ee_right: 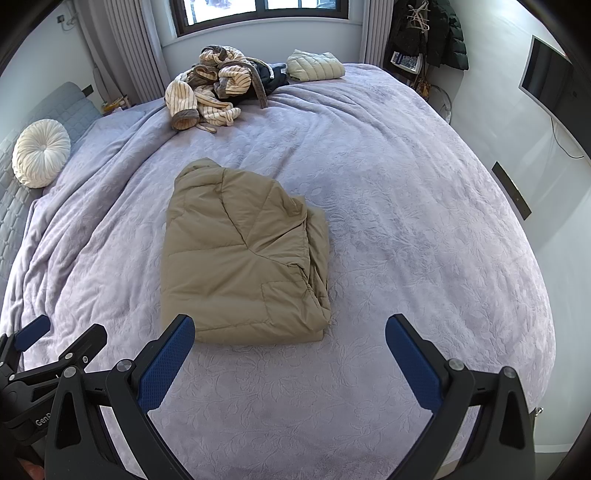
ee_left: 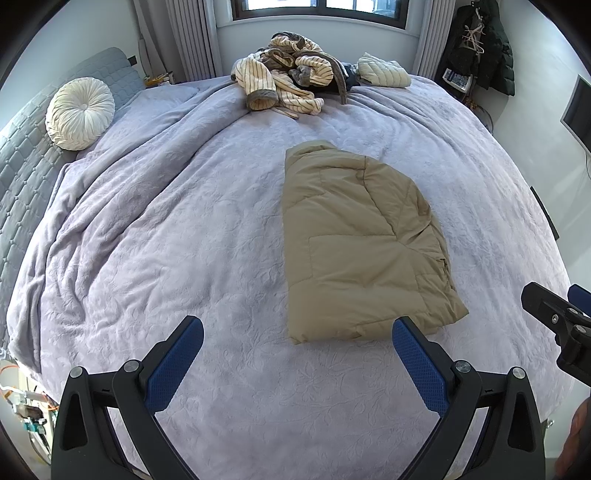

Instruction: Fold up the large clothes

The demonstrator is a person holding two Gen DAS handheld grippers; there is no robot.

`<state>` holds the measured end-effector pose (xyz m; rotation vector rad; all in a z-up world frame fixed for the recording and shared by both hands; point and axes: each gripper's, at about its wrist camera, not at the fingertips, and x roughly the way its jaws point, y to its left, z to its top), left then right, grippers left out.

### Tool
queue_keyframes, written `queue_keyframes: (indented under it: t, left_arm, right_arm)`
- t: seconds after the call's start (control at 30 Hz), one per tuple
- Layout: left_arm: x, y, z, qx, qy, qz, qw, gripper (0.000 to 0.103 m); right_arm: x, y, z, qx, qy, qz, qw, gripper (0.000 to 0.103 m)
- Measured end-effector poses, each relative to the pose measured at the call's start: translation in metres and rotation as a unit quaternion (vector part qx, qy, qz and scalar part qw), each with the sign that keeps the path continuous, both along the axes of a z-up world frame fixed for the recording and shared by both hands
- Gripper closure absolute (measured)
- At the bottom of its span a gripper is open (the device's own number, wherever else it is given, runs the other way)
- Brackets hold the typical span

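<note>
Tan jacket [ee_left: 362, 240] on a lavender floral-embossed bedspread [ee_left: 184, 258], beyond it a cream-and-brown striped robe [ee_left: 284, 77], blue-padded black tongs [ee_left: 297, 354].

Bedroom, daylight from a window [ee_left: 321, 7] in the far wall, grey curtains [ee_left: 192, 40] either side. Big bed [ee_right: 406, 221] with a lilac embossed blanket fills the view. Grey quilted headboard [ee_left: 22, 162] at left, round white cushion [ee_left: 79, 112] against it. White walls. Dark coats [ee_right: 439, 33] hang in the far right corner; wall screen [ee_right: 546, 77] at right.
</note>
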<state>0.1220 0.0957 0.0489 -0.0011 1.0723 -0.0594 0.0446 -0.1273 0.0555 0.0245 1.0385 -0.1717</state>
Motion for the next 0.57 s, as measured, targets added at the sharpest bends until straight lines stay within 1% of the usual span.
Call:
queue_keyframes:
  t: [0.3,0.57]
  left_arm:
    - [0.0,0.01,-0.002,-0.007,-0.002,0.002,1.0,0.001]
    - [0.01,0.009,-0.002,-0.013,0.002,-0.008,0.9999,0.001]
  right_arm:
    - [0.0,0.001,0.0,0.0,0.001,0.0,1.0,0.0]
    - [0.001,0.0,0.0,0.001,0.001,-0.001,1.0,0.0]
